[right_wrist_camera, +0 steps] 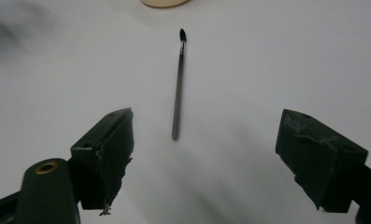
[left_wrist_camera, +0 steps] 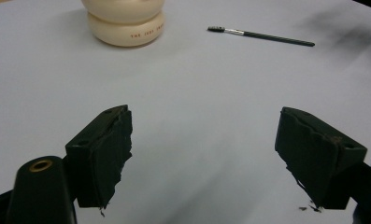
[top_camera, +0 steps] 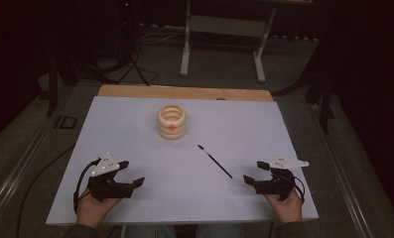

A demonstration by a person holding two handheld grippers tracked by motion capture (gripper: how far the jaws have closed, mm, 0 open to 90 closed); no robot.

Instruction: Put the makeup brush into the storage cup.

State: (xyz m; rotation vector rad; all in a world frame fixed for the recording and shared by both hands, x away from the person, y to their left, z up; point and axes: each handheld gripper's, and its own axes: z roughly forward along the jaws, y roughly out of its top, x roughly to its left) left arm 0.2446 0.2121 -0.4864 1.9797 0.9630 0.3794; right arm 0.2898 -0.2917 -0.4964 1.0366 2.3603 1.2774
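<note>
From above, the white table top (top_camera: 135, 129) carries a cream ribbed holder (top_camera: 171, 122) at twelve o'clock and a thin black brush (top_camera: 215, 161) lying flat toward four o'clock of it, slanted, with its bristle end nearer the holder. The high view shows an orange dot on the holder's front; the left gripper view instead shows small red lettering on the holder's bottom ring, and the brush's silver collar behind the dark bristles. The right gripper view looks straight along the brush, whose handle end lies ahead of the jaws and between them, not touched.

The left gripper (top_camera: 126, 173) sits at seven o'clock of the table, the right gripper (top_camera: 254, 171) at five o'clock, each held low in a hand at the near edge, aimed inward. Both pairs of jaws are spread wide with nothing between them.
</note>
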